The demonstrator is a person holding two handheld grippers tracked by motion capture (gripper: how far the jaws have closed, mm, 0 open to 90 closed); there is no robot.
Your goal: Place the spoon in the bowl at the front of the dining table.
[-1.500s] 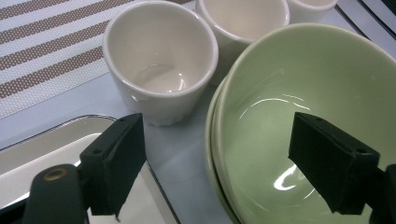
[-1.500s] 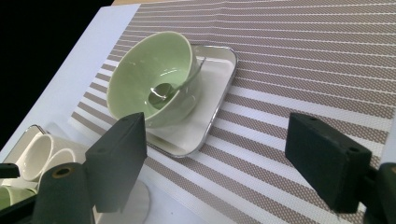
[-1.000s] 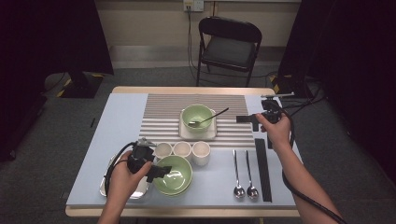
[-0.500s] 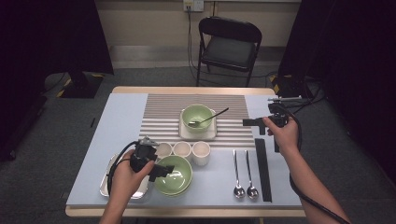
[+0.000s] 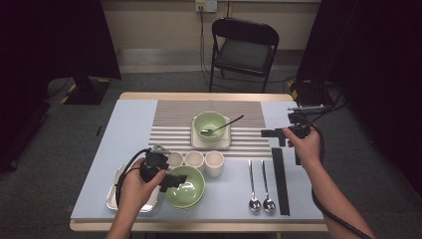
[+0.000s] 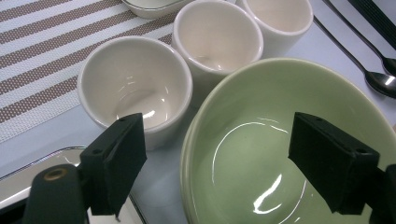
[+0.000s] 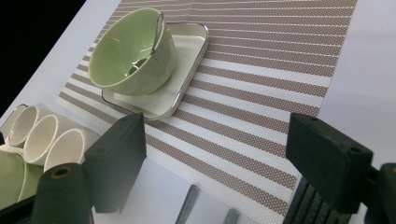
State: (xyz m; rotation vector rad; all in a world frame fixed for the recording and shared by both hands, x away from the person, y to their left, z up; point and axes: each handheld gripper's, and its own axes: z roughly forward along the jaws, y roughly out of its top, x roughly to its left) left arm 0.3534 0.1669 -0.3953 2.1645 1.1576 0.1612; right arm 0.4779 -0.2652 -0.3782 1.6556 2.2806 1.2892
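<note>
Dark curtains and a black folding chair (image 5: pixel 245 47) stand beyond the pale blue table (image 5: pixel 129 124), which carries a striped placemat (image 5: pixel 171 122) across its far middle. On that mat, at about 12 o'clock from the table's centre, a small green bowl (image 5: pixel 210 124) sits on a white square plate (image 5: pixel 223 143) with a dark spoon (image 5: pixel 226 124) resting in it, handle pointing toward 2 o'clock.

At 7 o'clock the left tool (image 5: pixel 174 180) hangs over the near rim of a larger green bowl (image 5: pixel 191 191); in the left gripper view its jaws stand wide apart, one over the gap beside the nearest cup and the other over the bowl's inside (image 6: pixel 280 154), clamping nothing. A metal tray (image 5: pixel 113 195) lies just to the 9 o'clock side of that bowl, under the person's left hand (image 5: pixel 135 186). Three white cups (image 5: pixel 194 159) stand in a row just beyond the bowl, at its 12 o'clock edge, close together.

At 3 o'clock the right tool (image 5: pixel 268 133) is held above the mat's right edge, its jaws apart and empty, pointing toward 9 o'clock. Below the right hand (image 5: pixel 304 147), toward 5 o'clock, two metal spoons (image 5: pixel 261 191) lie side by side, bowls nearest the person, with a long black strip (image 5: pixel 279 181) just beside them.
</note>
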